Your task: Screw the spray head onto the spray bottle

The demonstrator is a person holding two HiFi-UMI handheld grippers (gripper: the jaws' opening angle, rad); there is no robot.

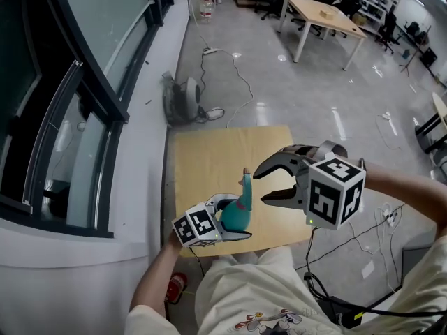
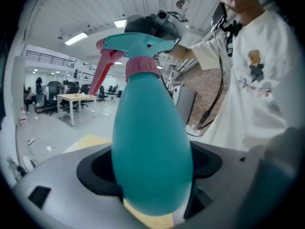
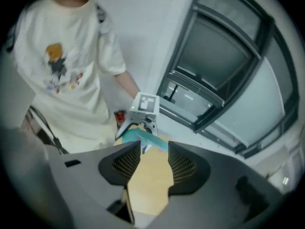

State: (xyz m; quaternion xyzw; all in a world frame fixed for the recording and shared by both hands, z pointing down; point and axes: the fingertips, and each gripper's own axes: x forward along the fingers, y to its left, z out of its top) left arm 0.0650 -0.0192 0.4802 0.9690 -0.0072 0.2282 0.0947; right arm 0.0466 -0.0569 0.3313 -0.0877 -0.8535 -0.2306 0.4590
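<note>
Two grippers over the near edge of the wooden counter [image 1: 209, 152]. The left gripper [image 1: 234, 220] has its jaws clamped on the belly of the teal spray bottle [image 1: 243, 202], which is held tilted with its neck pointing away from the person; I cannot tell whether the base touches the board. The spray head [image 2: 138, 44] sits on the neck, its pink collar [image 2: 142, 67] down against the shoulder and its pink trigger [image 2: 105, 68] pointing outward. Whether the thread is fully tight cannot be read from here. The right gripper [image 1: 260, 187] stands just beside the head, jaws wide apart with nothing between them. Judgement: this is the regrip stage of tightening. For a good turn, close the right jaws on the collar, not the trigger or nozzle, line them up with the bottle's axis, and twist while the left clamp stays firm. The body is smooth and egg-shaped, so it may spin or slide in the left jaws; watch for that. Nothing lies on the board between the grippers. Surroundings: window frames [image 1: 63, 117] to the left, a fan-like unit [image 1: 180, 100] with loose cables [image 1: 241, 82] on the floor beyond the board, a far table [image 1: 323, 12]. None of these obstructs the work.
</note>
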